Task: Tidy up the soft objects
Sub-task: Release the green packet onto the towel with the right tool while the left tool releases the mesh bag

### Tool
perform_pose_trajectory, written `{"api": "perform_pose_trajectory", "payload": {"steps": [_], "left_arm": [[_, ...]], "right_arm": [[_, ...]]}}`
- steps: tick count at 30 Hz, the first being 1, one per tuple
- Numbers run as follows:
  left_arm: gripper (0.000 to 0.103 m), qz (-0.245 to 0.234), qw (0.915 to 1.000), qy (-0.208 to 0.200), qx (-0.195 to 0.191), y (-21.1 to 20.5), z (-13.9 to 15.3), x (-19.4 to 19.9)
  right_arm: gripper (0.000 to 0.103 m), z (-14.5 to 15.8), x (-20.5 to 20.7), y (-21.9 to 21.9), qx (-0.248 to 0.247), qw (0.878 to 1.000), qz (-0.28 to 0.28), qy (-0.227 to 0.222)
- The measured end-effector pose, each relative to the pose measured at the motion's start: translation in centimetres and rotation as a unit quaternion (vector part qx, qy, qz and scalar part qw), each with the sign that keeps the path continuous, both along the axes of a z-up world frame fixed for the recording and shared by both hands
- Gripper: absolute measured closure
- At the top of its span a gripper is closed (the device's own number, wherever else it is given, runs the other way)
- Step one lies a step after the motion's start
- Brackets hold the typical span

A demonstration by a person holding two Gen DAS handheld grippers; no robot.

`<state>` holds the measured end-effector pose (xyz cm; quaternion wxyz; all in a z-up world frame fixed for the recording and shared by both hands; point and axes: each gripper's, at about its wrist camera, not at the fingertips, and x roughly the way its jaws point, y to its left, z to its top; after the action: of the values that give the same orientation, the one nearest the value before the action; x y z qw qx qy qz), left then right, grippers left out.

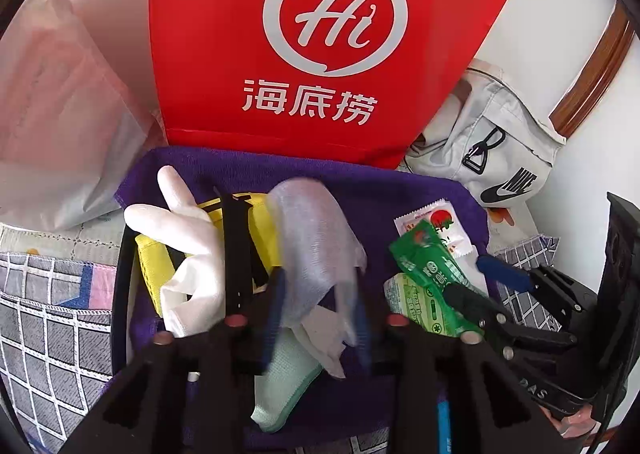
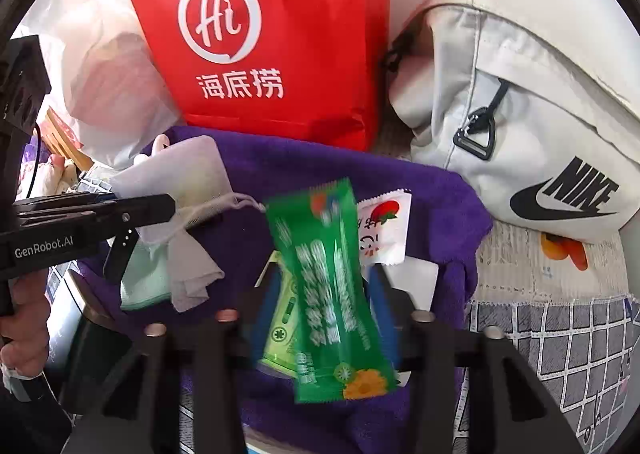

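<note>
My left gripper (image 1: 316,310) pinched the limp mesh pouch (image 1: 316,238); my right gripper (image 2: 320,306) clamped the light, crinkly green sachet (image 2: 328,286) mid-body.

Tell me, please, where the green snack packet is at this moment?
The green snack packet is pinched in the right hand-held gripper, lifted above the purple towel, just left of the white strawberry sachet in the right wrist view.

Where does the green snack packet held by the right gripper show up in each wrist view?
Left wrist view: green snack packet at right of centre, pinched by the right gripper.
Right wrist view: bottom centre, between that gripper's own fingers.
Shared landmark: the red paper bag with the white Hi logo, behind the purple towel.
</note>
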<state>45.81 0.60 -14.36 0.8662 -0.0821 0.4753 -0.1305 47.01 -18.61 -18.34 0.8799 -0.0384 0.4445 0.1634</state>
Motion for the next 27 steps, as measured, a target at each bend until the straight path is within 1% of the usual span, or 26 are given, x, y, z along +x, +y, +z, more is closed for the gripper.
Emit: {"api": "perform_pose_trajectory", "payload": {"steps": [1,2,3,6,10,14,16,20,22,25,27], "left_arm": [[0.058,0.001,1.0000,0.000,0.002,0.0,0.0,0.0],[0.051,0.004,1.0000,-0.004,0.005,0.0,0.2,-0.1],[0.045,0.007,0.9999,-0.010,0.008,0.0,0.4,-0.2],[0.034,0.006,0.9996,-0.018,0.020,-0.1,1.1,-0.4],[0.030,0.015,0.9993,-0.024,0.025,0.1,2.1,-0.7],[0.030,0.020,0.9992,-0.028,0.023,0.8,3.2,-1.2],[0.030,0.029,0.9986,-0.034,0.027,1.1,4.0,-1.8],[0.027,0.037,0.9979,-0.040,0.034,1.4,5.4,-3.9],[0.027,0.037,0.9979,-0.036,0.040,1.6,6.0,-5.1],[0.027,0.040,0.9965,-0.049,0.055,1.7,7.4,-7.8],[0.026,0.041,0.9964,-0.052,0.054,1.9,8.2,-9.5]], "right_arm": [[0.043,0.1,-0.1,0.0,0.000,1.000,0.000,-0.003],[0.042,0.1,-0.2,0.1,-0.002,1.000,-0.001,-0.005],[0.042,0.1,-0.2,0.1,-0.005,1.000,-0.003,-0.005],[0.042,0.0,-0.2,0.0,-0.009,1.000,-0.009,0.000],[0.042,0.3,0.0,-0.5,0.001,1.000,-0.019,0.002],[0.042,1.4,-0.4,-0.7,0.004,1.000,-0.029,-0.003],[0.042,2.3,-1.0,-1.0,0.006,0.999,-0.035,-0.010],[0.042,5.0,-2.7,-1.6,0.044,0.998,-0.043,-0.016],[0.042,6.2,-3.8,-1.3,0.042,0.998,-0.044,-0.020],[0.042,7.6,-6.0,-1.4,0.040,0.998,-0.052,-0.025],[0.041,8.1,-7.7,-1.2,0.041,0.997,-0.056,-0.026]]}}
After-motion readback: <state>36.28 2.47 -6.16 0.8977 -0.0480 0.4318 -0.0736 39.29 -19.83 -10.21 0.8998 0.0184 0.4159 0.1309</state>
